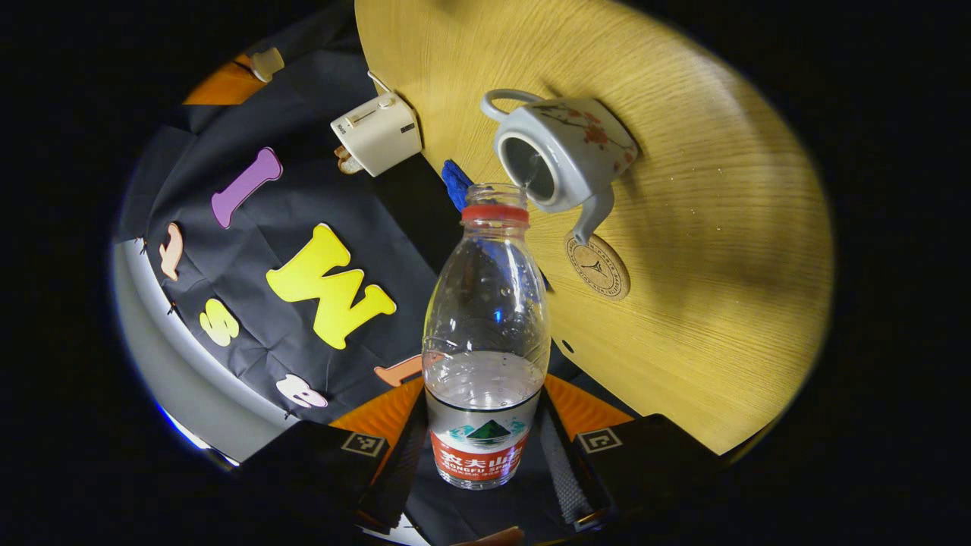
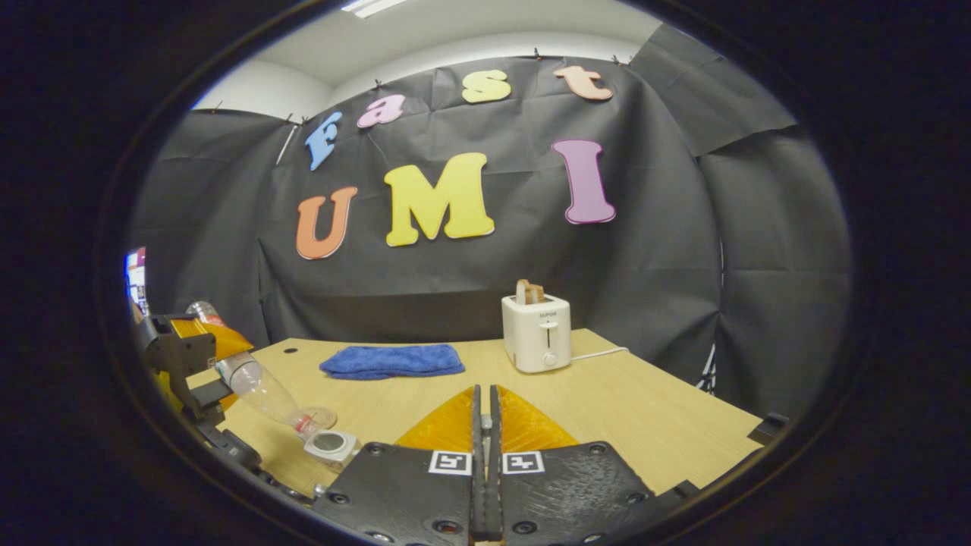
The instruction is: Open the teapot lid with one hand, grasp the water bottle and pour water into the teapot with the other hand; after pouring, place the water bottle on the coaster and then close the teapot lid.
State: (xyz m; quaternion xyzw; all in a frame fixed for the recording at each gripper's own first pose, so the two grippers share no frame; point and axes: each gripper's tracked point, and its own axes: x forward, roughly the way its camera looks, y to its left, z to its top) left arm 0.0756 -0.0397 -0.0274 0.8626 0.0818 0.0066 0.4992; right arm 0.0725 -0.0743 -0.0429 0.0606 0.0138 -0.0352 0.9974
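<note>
Pouring is the step that I am in now, as far as I judge. My left gripper point(image 1: 485, 455) grasps the water bottle point(image 1: 485, 334) at its lower part, one finger on each side, and the bottle is tilted so that its open neck with the red ring points at the open mouth of the teapot point(image 1: 565, 152). In the left gripper view the teapot stands at about one o'clock from the bottle neck, on the wooden table point(image 1: 721, 303), with no lid on it, and a thin thread of water seems to fall into the opening. The bottle is perhaps one third full. The coaster point(image 1: 598, 265) lies bare at about four o'clock from the teapot, just beside the spout tip. My right gripper point(image 2: 485, 425) has its fingers pressed close together; I think the lid is held between them, but I cannot see the lid itself, so I cannot tell if anything is clamped there. In the right gripper view the other gripper point(image 2: 182, 364) with the slanted bottle shows at about nine o'clock, above the teapot mouth, while a blue cloth point(image 2: 393, 361) and a white toaster point(image 2: 536, 332) stand farther back, at about twelve o'clock. So the lid is already off and the bottle is taken. What is left: finish pouring, put the bottle on the coaster, close the lid.
</note>
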